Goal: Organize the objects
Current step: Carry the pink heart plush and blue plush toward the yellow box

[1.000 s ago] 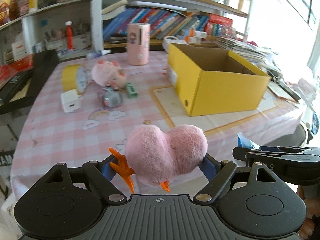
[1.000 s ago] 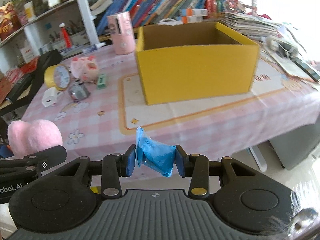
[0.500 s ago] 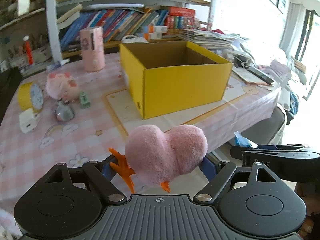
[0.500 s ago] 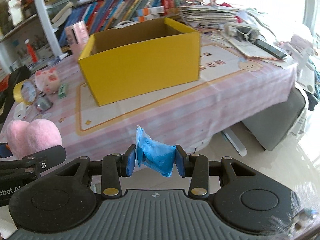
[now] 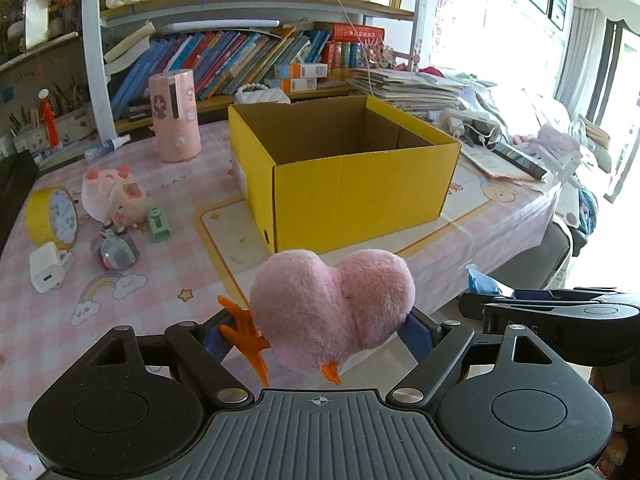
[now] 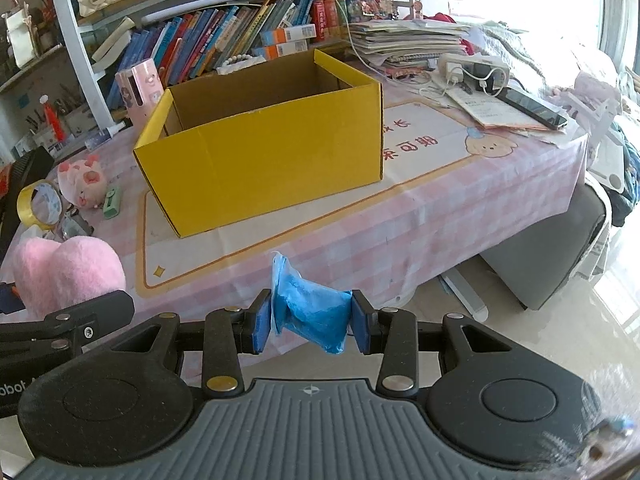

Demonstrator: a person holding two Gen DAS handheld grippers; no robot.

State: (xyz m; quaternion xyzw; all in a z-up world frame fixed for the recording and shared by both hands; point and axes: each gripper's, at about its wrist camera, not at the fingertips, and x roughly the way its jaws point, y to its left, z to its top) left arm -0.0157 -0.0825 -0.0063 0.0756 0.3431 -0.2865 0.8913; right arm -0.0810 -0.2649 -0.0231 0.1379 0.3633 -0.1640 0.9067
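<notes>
My left gripper (image 5: pixel 320 332) is shut on a pink plush toy (image 5: pixel 332 304) with orange feet, held in front of the table's near edge. My right gripper (image 6: pixel 312 320) is shut on a crumpled blue plastic packet (image 6: pixel 310 312), also off the table's near edge. An open, empty yellow cardboard box (image 5: pixel 344 176) stands on the pink checked tablecloth ahead of both grippers; it also shows in the right wrist view (image 6: pixel 260 148). The plush toy also shows in the right wrist view (image 6: pixel 64 272) at lower left.
Left of the box lie a pink pig toy (image 5: pixel 112 196), a yellow tape roll (image 5: pixel 52 216), a white charger (image 5: pixel 46 272), a small grey gadget (image 5: pixel 118 248) and a green item (image 5: pixel 158 224). A pink cylinder (image 5: pixel 176 116) stands behind. Papers and a phone (image 6: pixel 532 108) lie right.
Both grippers have swung to the right along the table's front, so the yellow box now sits straight ahead and closer. Both grips are unchanged.
</notes>
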